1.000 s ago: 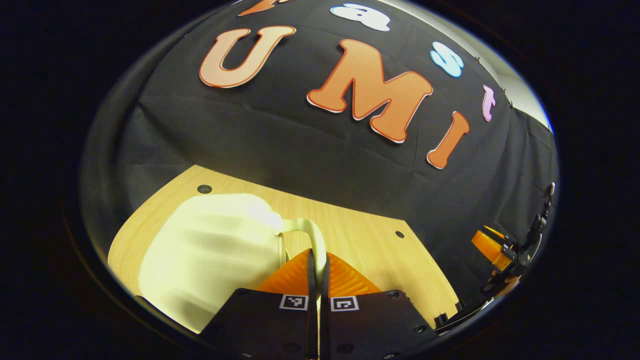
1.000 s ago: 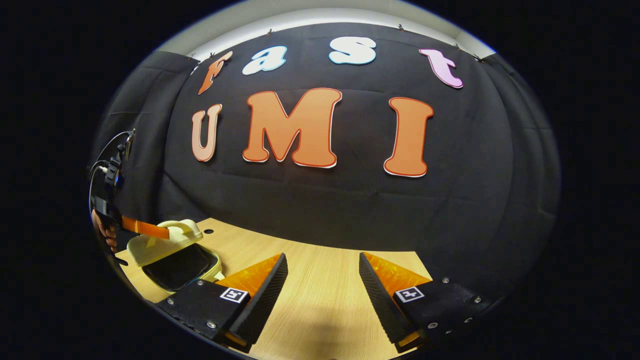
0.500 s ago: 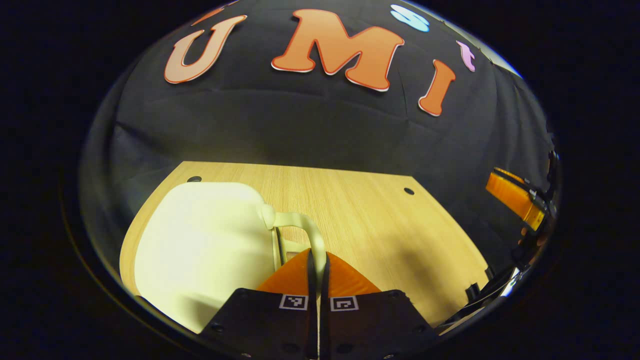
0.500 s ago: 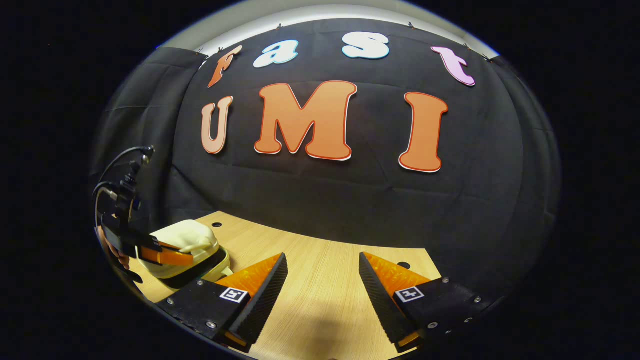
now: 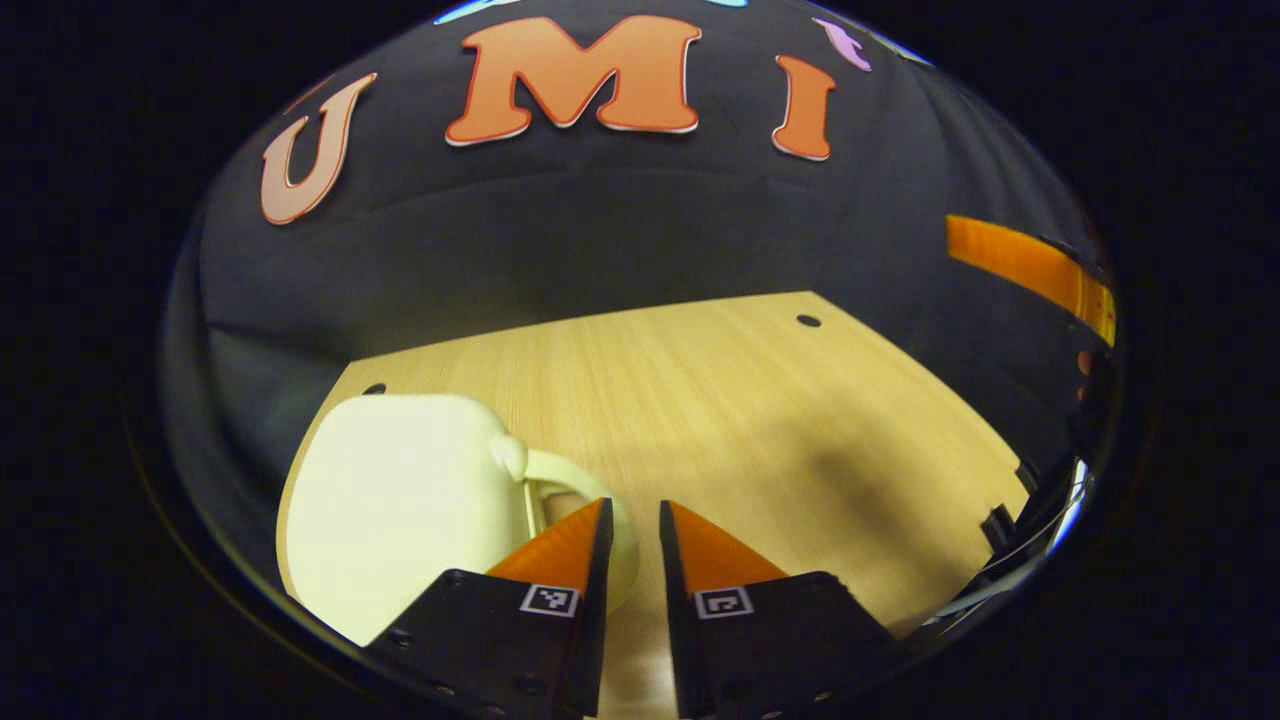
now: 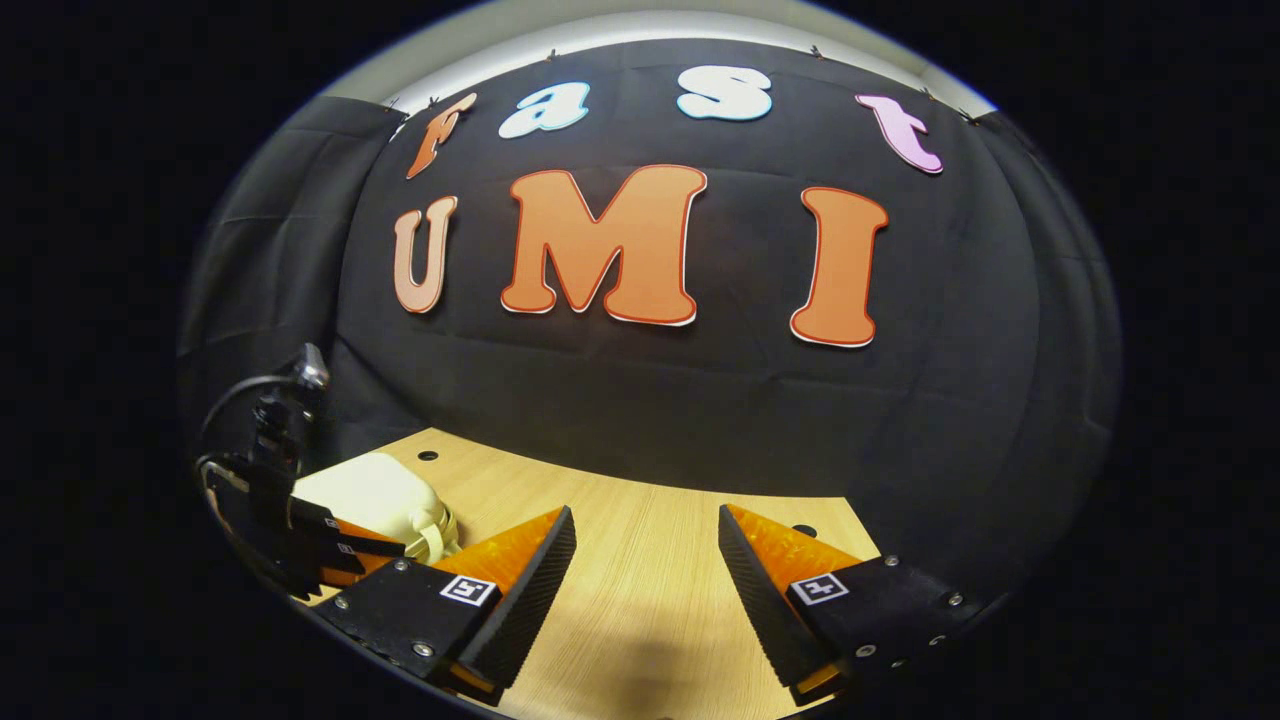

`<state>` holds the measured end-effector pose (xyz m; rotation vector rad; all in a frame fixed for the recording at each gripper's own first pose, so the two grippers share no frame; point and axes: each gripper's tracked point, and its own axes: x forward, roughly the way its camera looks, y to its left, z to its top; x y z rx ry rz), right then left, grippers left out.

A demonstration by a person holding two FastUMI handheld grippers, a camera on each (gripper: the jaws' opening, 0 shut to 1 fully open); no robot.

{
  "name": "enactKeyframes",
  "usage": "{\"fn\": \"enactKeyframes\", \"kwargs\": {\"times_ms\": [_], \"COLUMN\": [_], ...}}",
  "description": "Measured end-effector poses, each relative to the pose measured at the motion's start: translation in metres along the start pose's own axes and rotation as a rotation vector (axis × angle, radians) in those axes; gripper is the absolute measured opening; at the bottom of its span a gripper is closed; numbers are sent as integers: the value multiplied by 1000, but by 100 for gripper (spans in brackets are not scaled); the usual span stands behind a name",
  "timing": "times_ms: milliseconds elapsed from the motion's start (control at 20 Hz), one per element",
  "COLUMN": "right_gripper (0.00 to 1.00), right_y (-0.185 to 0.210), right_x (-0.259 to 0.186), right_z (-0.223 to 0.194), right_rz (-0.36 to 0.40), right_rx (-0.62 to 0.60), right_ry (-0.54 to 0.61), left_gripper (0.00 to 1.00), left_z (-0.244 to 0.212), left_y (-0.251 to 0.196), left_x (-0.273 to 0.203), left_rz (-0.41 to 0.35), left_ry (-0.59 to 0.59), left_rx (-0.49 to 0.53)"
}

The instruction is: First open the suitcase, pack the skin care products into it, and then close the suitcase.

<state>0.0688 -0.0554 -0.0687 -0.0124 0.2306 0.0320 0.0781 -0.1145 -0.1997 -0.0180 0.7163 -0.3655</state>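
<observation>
A small cream suitcase (image 5: 400, 500) lies at the table's left with its lid down. Its looped handle (image 5: 560, 472) points toward my left gripper (image 5: 632, 505), whose fingers stand slightly apart at the handle without pressing on it. In the right gripper view the same suitcase (image 6: 372, 492) sits at the far left with the left gripper (image 6: 335, 540) against its handle side. My right gripper (image 6: 645, 522) hovers open over bare tabletop with nothing between its fingers. One of its fingers (image 5: 1030, 265) shows at the right edge of the left gripper view. No skin care products are in sight.
The wooden table (image 5: 760, 420) has small round holes near its back corners (image 5: 808, 321). The black cloth wall (image 6: 640, 400) rises right behind it. A cable (image 6: 235, 395) trails off the left gripper.
The suitcase lid has come down from half raised to shut. My left gripper, which was shut on the handle, has opened and let it go. The right gripper stayed put.
</observation>
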Motion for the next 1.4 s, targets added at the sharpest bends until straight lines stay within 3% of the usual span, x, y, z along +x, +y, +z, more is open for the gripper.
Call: {"fn": "enactKeyframes", "kwargs": {"times_ms": [50,100,250,300,400,600,1400], "right_gripper": [91,91,91,92,91,92,95], "right_y": [-1,0,1,2,2,8,34], "right_x": [0,1,0,-1,-2,-3,-19], "right_z": [2,5,17,23,35,57,50], "right_rz": [-9,-13,-39,-48,-68,-91,37], "right_rx": [6,15,34,36,37,46,4], "right_ry": [-4,-10,-38,-56,-88,-153,-161], "left_gripper": [33,46,64,78,92,95,96], "left_z": [11,24,73,88,110,131,131], "left_y": [0,-1,-6,-7,-4,11,11], "left_x": [-5,-8,-28,-33,-48,-74,-74], "left_rz": [17,18,16,28,69,140,141], "left_ry": [-32,-70,-196,-241,-333,-447,-448], "left_rx": [25,32,9,11,26,-8,-10]}}
